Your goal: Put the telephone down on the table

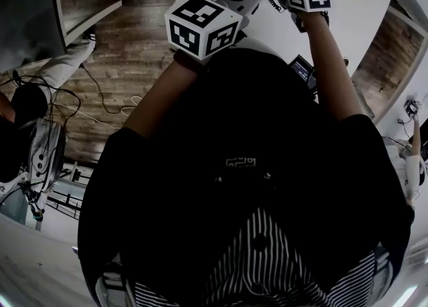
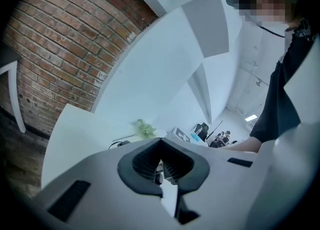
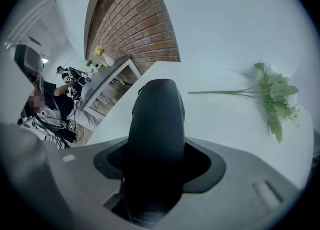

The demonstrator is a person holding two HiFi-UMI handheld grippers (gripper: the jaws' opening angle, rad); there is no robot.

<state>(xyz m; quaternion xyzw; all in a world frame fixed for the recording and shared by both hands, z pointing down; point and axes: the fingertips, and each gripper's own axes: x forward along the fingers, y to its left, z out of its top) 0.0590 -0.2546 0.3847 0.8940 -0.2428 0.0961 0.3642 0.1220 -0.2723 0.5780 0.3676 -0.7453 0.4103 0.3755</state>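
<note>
Right claw (image 3: pixel 156 159) pinches the glossy black plastic telephone handset (image 3: pixel 156 119) over the white table (image 3: pixel 220 124). A green leafy sprig (image 3: pixel 272 96) lies on the table, well apart to the right. Left claw (image 2: pixel 161 168) is pressed together, empty.

both forearms reach forward, side by side. the left arm (image 1: pixel 160 101) carries the left gripper (image 2: pixel 161 168), its jaws closed together with nothing between them. the right arm (image 1: pixel 331 71) tilts the right gripper (image 3: pixel 155 174) downward, jaws clamped on the telephone (image 3: pixel 156 119).
</note>
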